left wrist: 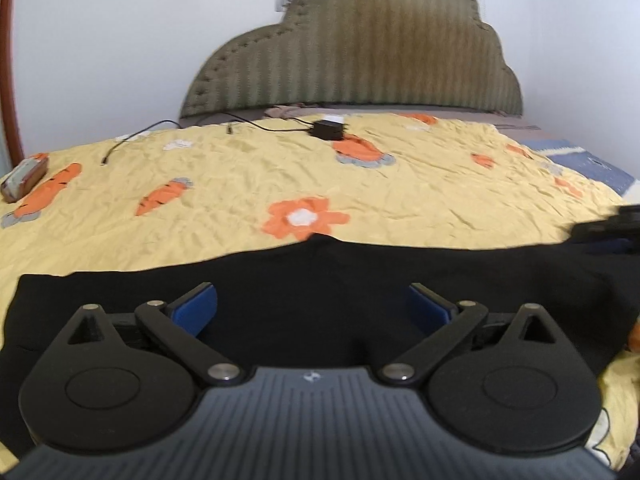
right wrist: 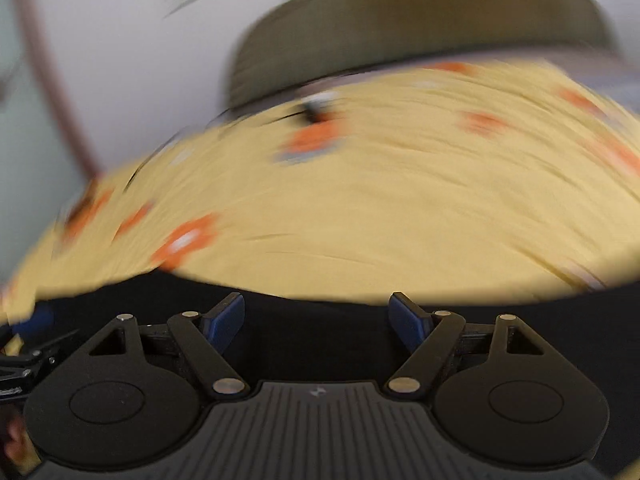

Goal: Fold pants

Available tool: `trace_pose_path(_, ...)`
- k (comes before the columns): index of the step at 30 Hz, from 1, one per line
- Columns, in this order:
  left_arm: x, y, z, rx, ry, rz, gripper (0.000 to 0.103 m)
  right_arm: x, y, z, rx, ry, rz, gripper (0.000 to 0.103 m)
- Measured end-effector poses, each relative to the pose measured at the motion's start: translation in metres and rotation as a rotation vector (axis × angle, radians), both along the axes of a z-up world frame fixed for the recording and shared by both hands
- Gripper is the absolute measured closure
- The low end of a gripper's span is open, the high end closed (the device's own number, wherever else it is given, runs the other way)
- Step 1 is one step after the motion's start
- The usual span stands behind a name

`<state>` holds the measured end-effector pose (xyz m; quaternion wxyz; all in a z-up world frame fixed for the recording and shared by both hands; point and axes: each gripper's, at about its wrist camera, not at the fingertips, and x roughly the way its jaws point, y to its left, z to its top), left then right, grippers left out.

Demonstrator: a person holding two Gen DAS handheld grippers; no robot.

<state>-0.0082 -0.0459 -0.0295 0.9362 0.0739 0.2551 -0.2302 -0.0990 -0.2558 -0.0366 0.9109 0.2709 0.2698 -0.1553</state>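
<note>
Black pants [left wrist: 312, 280] lie spread flat across the near part of a bed with a yellow carrot-print cover [left wrist: 280, 176]. My left gripper [left wrist: 313, 304] hovers over the dark cloth, its blue pads [left wrist: 196, 308] wide apart with nothing pinched between them. At the right edge of the left wrist view, the other gripper's black tip [left wrist: 612, 226] shows above the pants. The right wrist view is blurred by motion. There my right gripper [right wrist: 316, 320] stands open over the pants [right wrist: 320, 344], blue pads [right wrist: 226, 320] apart and free of cloth. The left gripper's body [right wrist: 24, 360] shows at its left edge.
A green padded headboard [left wrist: 352, 60] stands against the white wall. A black charger with cable [left wrist: 328, 130] lies near the far end of the bed. A small pouch [left wrist: 24, 178] rests at the left edge, a blue blanket [left wrist: 588, 160] at the right.
</note>
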Motion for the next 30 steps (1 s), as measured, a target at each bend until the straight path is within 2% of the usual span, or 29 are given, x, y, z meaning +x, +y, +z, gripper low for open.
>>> trace_pose_path(3, -0.006, -0.012, -0.002, 0.009, 0.01, -0.025, 0.003, -0.078, -0.047, -0.02, 0.098, -0.036, -0.224, 0.024)
trace_pose_path(5, -0.01, -0.022, -0.002, 0.012, 0.014, -0.045, 0.003, -0.123, -0.077, -0.039, 0.236, -0.11, -0.351, 0.024)
trace_pose_path(7, -0.015, -0.031, 0.0, 0.017, 0.01, -0.067, 0.003, -0.151, -0.1, -0.057, 0.389, -0.227, -0.393, 0.035)
trace_pose_path(8, -0.019, -0.035, 0.002, 0.024, 0.006, -0.08, 0.003, -0.16, -0.106, -0.063, 0.453, -0.259, -0.422, 0.046)
trace_pose_path(9, -0.023, -0.04, 0.004, 0.032, -0.005, -0.096, 0.003, -0.167, -0.107, -0.064, 0.474, -0.287, -0.441, 0.048)
trace_pose_path(12, -0.031, -0.05, 0.007, 0.04, -0.041, -0.138, 0.003, -0.18, -0.101, -0.061, 0.429, -0.292, -0.453, 0.048)
trace_pose_path(16, -0.033, -0.065, 0.005, 0.053, -0.029, -0.169, 0.003, -0.188, -0.108, -0.068, 0.463, -0.332, -0.531, 0.048)
trace_pose_path(18, -0.035, -0.073, 0.005, 0.079, -0.052, -0.195, 0.003, -0.198, -0.113, -0.07, 0.457, -0.323, -0.6, 0.048)
trace_pose_path(20, -0.035, -0.082, 0.004, 0.088, -0.065, -0.21, 0.003, -0.202, -0.12, -0.079, 0.503, -0.343, -0.651, 0.048)
trace_pose_path(22, -0.033, -0.093, 0.003, 0.085, -0.051, -0.238, 0.003, -0.197, -0.129, -0.087, 0.541, -0.381, -0.653, 0.048)
trace_pose_path(25, -0.032, -0.118, 0.004, 0.077, -0.047, -0.301, 0.003, -0.182, -0.139, -0.091, 0.525, -0.391, -0.589, 0.046)
trace_pose_path(30, -0.041, -0.162, 0.006, 0.078, -0.107, -0.41, 0.003, -0.156, -0.154, -0.102, 0.499, -0.461, -0.558, 0.043)
